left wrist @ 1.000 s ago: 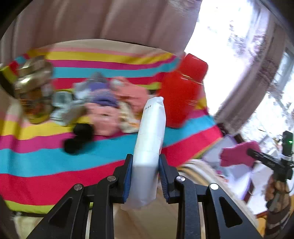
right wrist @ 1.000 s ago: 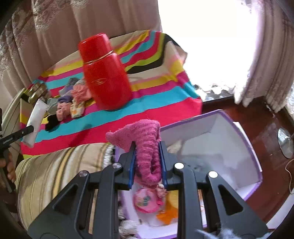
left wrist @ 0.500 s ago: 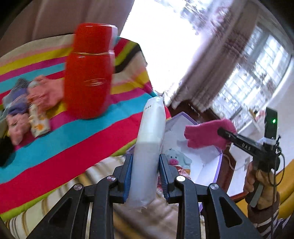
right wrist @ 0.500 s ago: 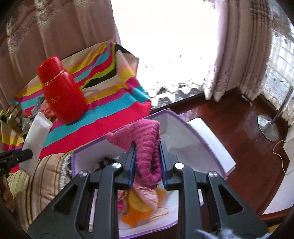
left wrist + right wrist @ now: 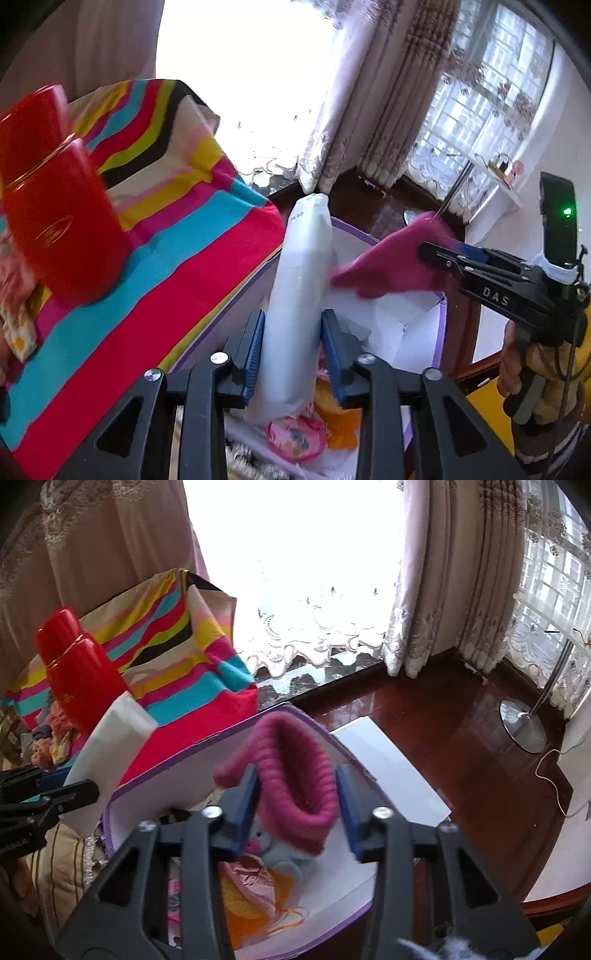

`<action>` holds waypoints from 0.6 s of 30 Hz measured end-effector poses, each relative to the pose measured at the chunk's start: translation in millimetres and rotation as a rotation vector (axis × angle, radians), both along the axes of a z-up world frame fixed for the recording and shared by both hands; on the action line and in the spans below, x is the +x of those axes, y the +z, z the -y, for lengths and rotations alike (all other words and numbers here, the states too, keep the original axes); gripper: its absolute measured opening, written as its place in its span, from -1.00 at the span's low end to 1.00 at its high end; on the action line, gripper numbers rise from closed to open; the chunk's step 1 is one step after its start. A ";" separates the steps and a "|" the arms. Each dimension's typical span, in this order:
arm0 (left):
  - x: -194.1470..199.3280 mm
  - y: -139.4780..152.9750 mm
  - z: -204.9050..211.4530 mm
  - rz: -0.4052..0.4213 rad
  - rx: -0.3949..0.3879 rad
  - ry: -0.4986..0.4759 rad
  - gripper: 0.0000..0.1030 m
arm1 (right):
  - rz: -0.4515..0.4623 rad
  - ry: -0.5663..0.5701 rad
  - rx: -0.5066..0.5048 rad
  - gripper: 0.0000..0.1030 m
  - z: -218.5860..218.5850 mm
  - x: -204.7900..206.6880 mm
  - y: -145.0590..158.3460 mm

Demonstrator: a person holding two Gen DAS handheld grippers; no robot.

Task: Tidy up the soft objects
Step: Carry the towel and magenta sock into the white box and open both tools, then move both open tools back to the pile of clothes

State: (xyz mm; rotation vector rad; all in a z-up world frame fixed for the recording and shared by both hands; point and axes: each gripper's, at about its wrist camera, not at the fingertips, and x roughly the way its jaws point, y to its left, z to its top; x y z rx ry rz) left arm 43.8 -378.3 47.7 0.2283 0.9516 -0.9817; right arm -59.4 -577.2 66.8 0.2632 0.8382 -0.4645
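Observation:
My left gripper (image 5: 293, 318) holds a white soft packet (image 5: 303, 273) upright over the purple-edged white box (image 5: 413, 332); its jaws are opening, and the pads still touch the packet. My right gripper (image 5: 296, 775) hangs above the same box (image 5: 177, 771). Its jaws are opening, and the pink knitted piece (image 5: 295, 771) sits loose between them, with a gap at the right pad. In the left wrist view the pink knit (image 5: 391, 266) droops from the right gripper's tip. A grey plush (image 5: 284, 856), orange and pink soft items lie in the box.
A red flask (image 5: 55, 221) stands on the striped cloth (image 5: 166, 266) to the left, with a pile of small soft things (image 5: 48, 734) behind it. A white lid (image 5: 388, 771) lies on the dark floor by the box. A lamp base (image 5: 522, 727) stands at the right.
My left gripper has carried the white packet from above the striped cloth to over the box. The right gripper has spread its jaws, and the pink knit has come loose between them.

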 end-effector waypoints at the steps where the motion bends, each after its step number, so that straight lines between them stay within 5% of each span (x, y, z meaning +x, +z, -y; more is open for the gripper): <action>1: 1.9 -3.0 6.9 -0.004 0.009 -0.011 -0.31 | 0.000 -0.005 0.003 0.19 1.7 0.5 -1.1; 6: 16.3 -13.2 16.0 -0.025 0.019 0.012 -0.07 | -0.026 -0.013 0.007 0.32 5.9 7.7 -10.5; 18: 35.2 -8.3 -39.1 -0.056 -0.058 0.130 0.01 | -0.066 0.112 0.050 0.32 -35.9 43.4 -21.4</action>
